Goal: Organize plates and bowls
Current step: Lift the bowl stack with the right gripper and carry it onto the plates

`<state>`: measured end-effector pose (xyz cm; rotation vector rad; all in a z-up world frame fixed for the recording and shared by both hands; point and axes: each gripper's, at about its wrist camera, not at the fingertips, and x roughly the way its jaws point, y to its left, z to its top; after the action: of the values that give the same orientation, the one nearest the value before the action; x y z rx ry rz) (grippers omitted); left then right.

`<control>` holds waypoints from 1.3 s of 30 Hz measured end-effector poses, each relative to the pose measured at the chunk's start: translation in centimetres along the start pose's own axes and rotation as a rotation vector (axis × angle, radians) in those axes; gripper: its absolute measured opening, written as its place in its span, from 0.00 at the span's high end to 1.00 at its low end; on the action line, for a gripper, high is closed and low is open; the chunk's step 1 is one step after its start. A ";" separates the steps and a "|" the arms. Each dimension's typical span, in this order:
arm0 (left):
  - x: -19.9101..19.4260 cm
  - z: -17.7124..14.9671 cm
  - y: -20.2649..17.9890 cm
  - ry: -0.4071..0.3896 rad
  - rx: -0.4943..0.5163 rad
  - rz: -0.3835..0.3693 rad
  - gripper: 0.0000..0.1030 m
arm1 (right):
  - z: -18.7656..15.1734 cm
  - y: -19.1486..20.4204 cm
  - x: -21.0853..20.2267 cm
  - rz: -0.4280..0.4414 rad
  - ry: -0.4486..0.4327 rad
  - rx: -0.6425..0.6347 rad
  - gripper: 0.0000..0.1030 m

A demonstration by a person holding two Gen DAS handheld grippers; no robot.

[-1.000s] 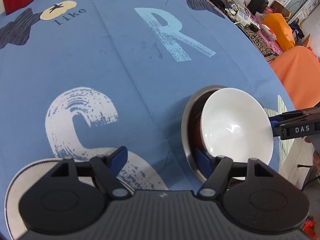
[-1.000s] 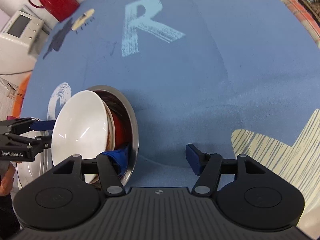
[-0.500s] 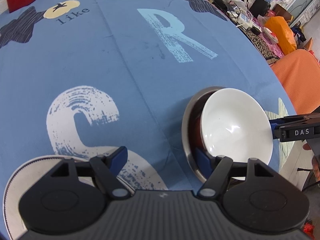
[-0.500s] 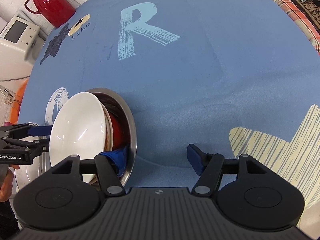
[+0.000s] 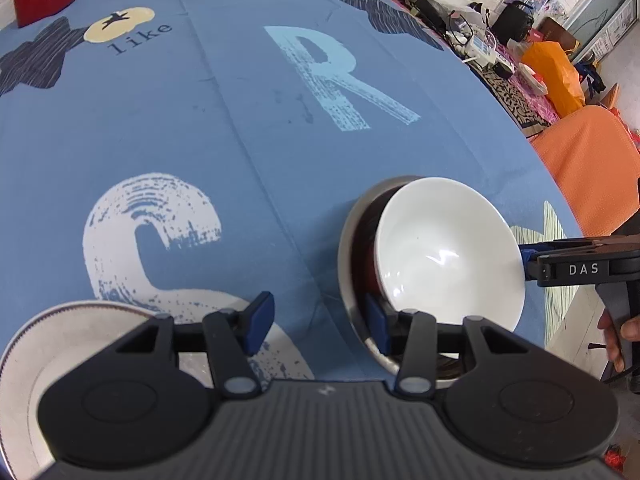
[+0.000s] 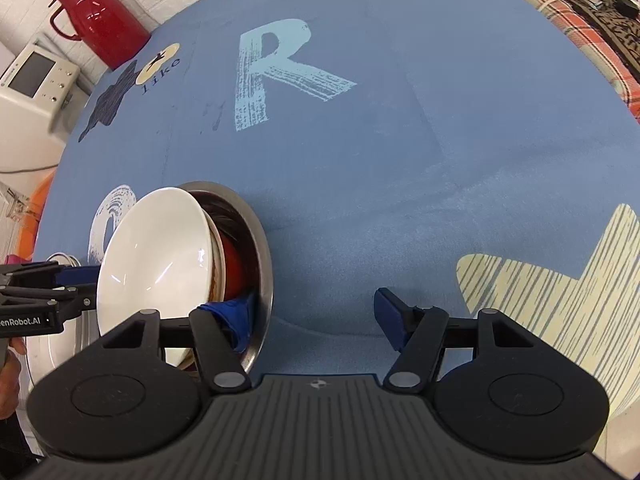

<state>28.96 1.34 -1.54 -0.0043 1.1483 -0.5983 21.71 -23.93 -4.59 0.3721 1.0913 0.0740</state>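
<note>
— Left claw point(image 5: 319, 324)?
— Spread wide, gripping nothing. One pad point(image 5: 376, 330) dipped inside the steel bowl point(image 5: 346, 256), the other out over the cloth point(image 5: 240, 140).
— Right claw point(image 6: 316, 320)?
— Same, mirrored: apart, one pad point(image 6: 236, 320) inside the far wall, the other clear of everything.
— Why hooked in from both sides?
— Probably to brace the steel bowl between them, or to get at what sits inside. Hard to say which.
— Contents?
— Nested: red bowl point(image 6: 234, 268) lowest, a brown-edged rim above it, white bowl point(image 5: 444, 264) on top, tilted, not seated flat.
— Elsewhere?
— Plate point(image 5: 24, 360) under the left claw, just beside the stack, apart from it.
— Progress?
— Bowls gathered, apparently; top one wants levelling.
</note>
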 end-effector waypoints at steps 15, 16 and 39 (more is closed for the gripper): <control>0.2 0.8 -0.7 -0.006 -0.011 -0.082 1.00 | -0.2 0.8 -0.1 0.136 -0.003 0.050 1.00; 0.2 1.0 -0.8 -0.004 -0.015 -0.071 1.00 | -0.2 0.9 -0.1 0.140 0.003 0.057 1.00; -14.1 -5.9 9.3 -0.169 -0.236 0.166 1.00 | 0.4 17.2 2.4 0.337 0.147 -0.197 1.00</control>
<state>24.20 17.19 5.14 -0.1575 1.0377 -0.3072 25.29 -7.34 -0.79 0.3737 1.1463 0.5114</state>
